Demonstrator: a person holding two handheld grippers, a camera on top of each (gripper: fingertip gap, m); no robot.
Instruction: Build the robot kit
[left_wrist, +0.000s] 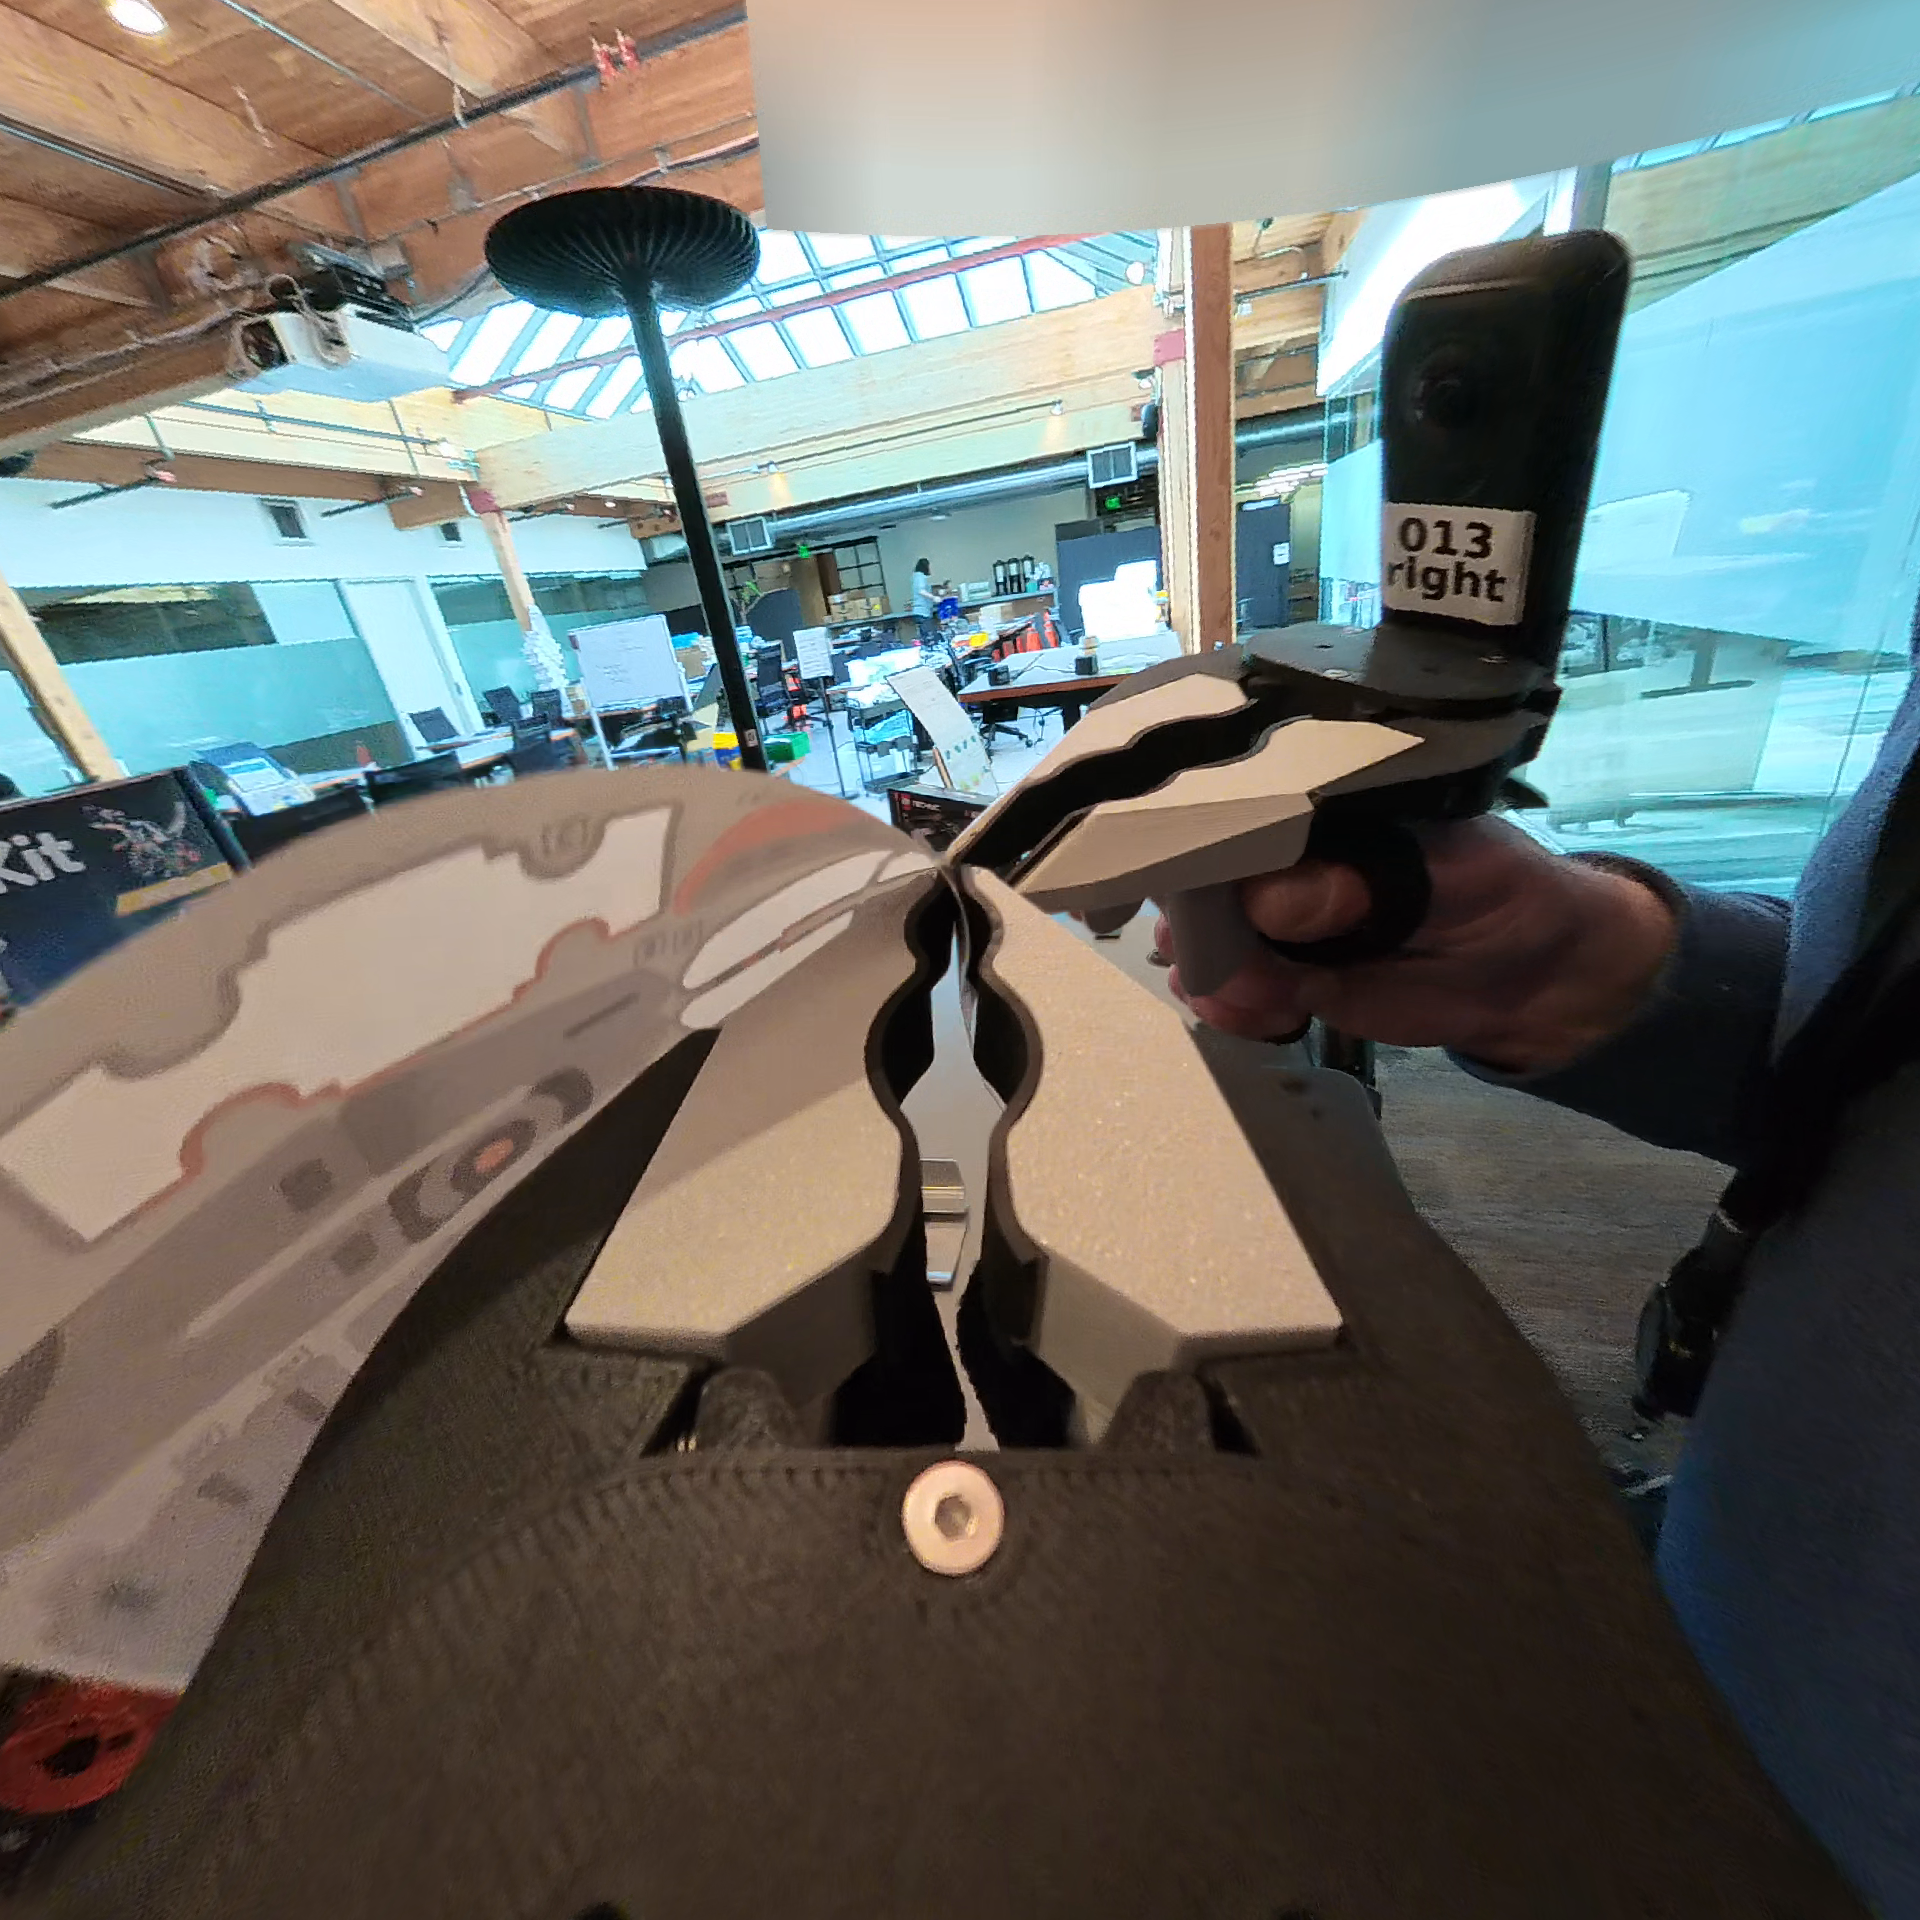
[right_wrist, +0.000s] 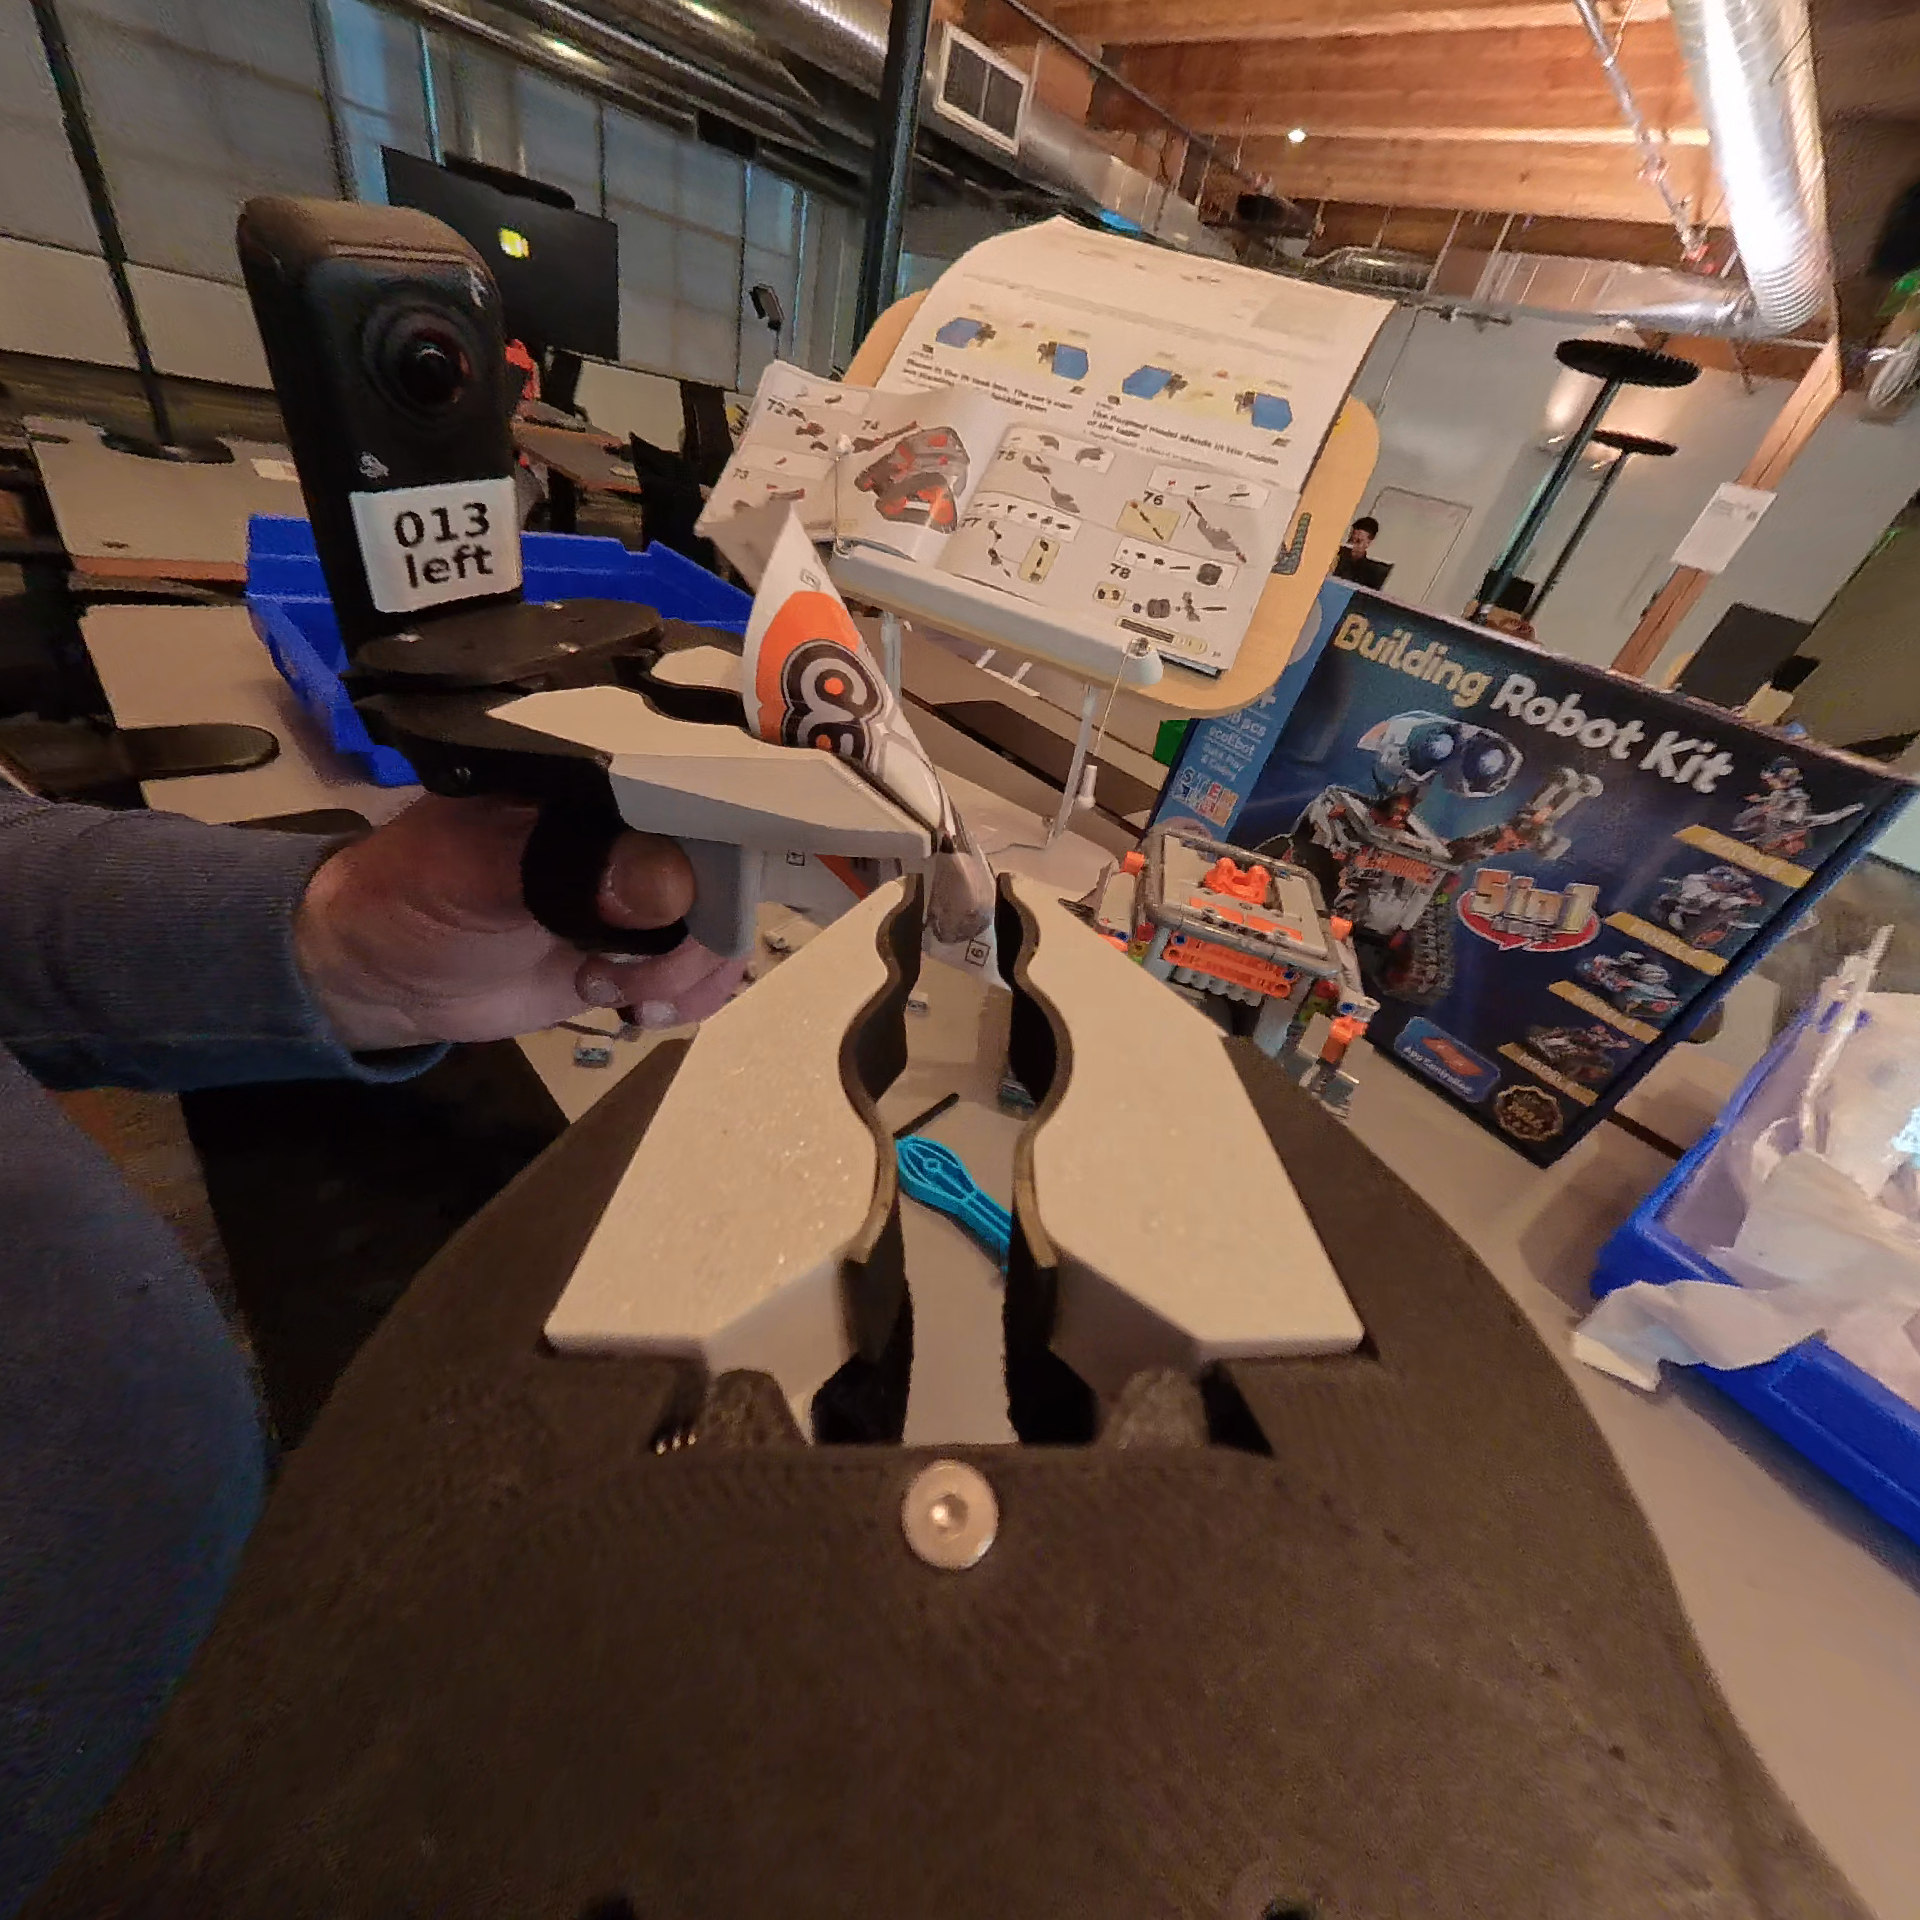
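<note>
Grey bench is the biggest thing, and it runs under everything in the right wrist view. At 2 o'clock on it leans a big dark blue box with robot pictures. At 12 o'clock an open booklet rests on a stand. A little orange and grey robot model sits just in front of the box.

Up in the air between my two grippers is a thin printed sheet, white, grey and orange. My left gripper has its jaws pressed together on one edge, and the sheet curls away toward 9 o'clock. My right gripper has its jaws pinched on a crumpled corner right beside the left one.

I think the sheet is very light, floppy and easy to tear, so edges are the best place to hold.

A small blue tool lies on the bench below.
</note>
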